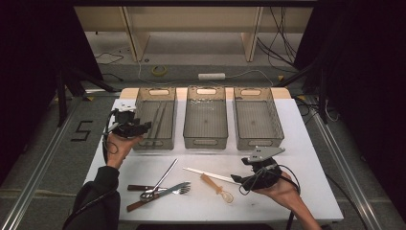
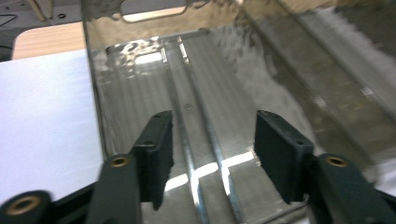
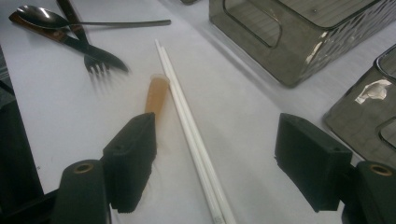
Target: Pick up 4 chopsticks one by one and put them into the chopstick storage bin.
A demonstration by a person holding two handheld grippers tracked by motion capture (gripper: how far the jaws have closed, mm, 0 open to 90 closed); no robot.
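The left gripper (image 1: 143, 126) is held over the near end of the left bin (image 1: 168, 140), one of three see-through grey bins set in a row at the far side of the white desk (image 1: 311, 158). Its jaws are held apart, and nothing is pressed between them. In the left gripper view, a pair of metal chopsticks (image 2: 196, 140) can be seen lying side by side on the floor of that bin, below the gap between the jaws. The middle bin (image 1: 206, 117) and the right bin (image 1: 257, 117) are placed beside it. The right gripper (image 1: 238, 178) is held low over the near right part of the desk. Its jaws are spread wide, and nothing is held by them. In the right gripper view, a pair of white chopsticks (image 3: 191, 135) is seen lying on the desk between the two jaws, not touched by the pads. Just beside the white chopsticks an orange-handled plastic spoon (image 1: 215, 187) is laid. Farther to the left on the desk, a metal spoon (image 1: 160, 182), a fork (image 1: 179, 190) and a brown-handled knife (image 1: 158, 196) are piled across each other.
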